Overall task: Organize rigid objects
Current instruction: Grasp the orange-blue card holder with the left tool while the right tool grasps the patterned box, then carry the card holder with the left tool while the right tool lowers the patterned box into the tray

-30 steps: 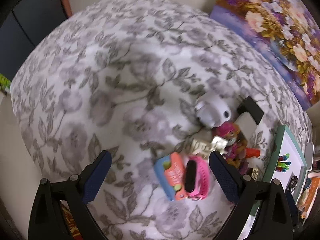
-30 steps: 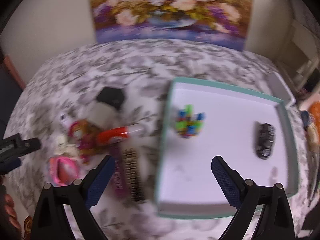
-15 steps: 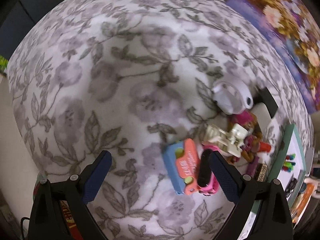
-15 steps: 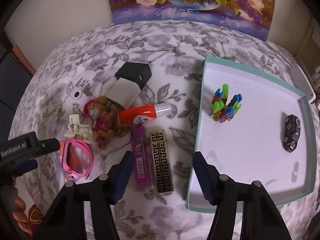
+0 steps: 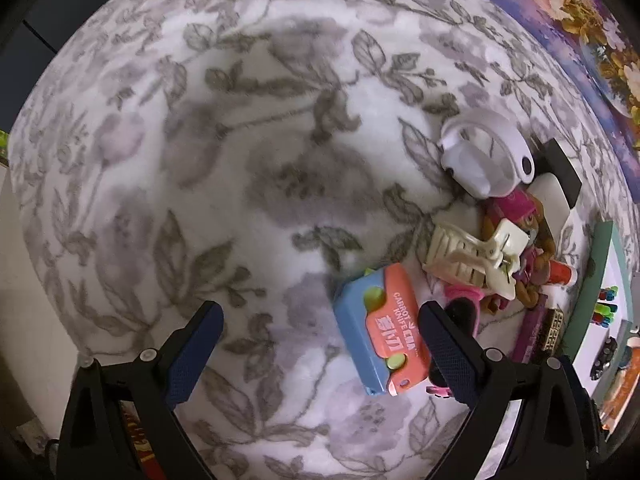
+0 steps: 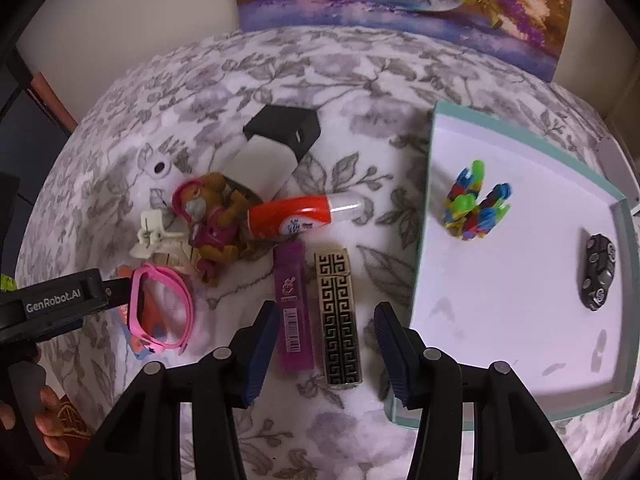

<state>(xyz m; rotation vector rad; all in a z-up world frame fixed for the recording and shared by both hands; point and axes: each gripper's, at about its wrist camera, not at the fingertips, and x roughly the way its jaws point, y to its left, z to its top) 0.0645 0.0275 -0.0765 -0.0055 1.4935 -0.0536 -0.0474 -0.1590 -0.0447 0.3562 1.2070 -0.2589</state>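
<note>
Right wrist view: I see the loose items gathered in one cluster on the floral cloth (image 6: 280, 64), just left of the teal-rimmed tray (image 6: 425, 200), which I judge to be the collecting place, since a bundle of coloured plastic pieces (image 6: 476, 206) and a small black toy car (image 6: 598, 272) already lie on its white floor. The gold-patterned box (image 6: 338, 316) and the purple lead case (image 6: 292, 308) lie side by side, long axes toward me, a layout that suits a straight approach. My right gripper (image 6: 324, 344) stands partly open, its jaws straddling both of these items; I cannot tell whether either pad touches them, and it holds nothing. Farther off lie an orange-and-clear tube (image 6: 304, 214), a toy pup figure (image 6: 212, 216), a black-and-white box (image 6: 276, 148) and pink goggles (image 6: 160, 312).

Left wrist view: my left gripper (image 5: 320, 344) is wide open and empty. Its right pad sits just beside the orange-and-blue carrot knife toy (image 5: 380, 336), which rests on the cloth between the jaws; a cream hair claw (image 5: 472, 260) and a white round gadget (image 5: 484, 160) lie beyond.
</note>
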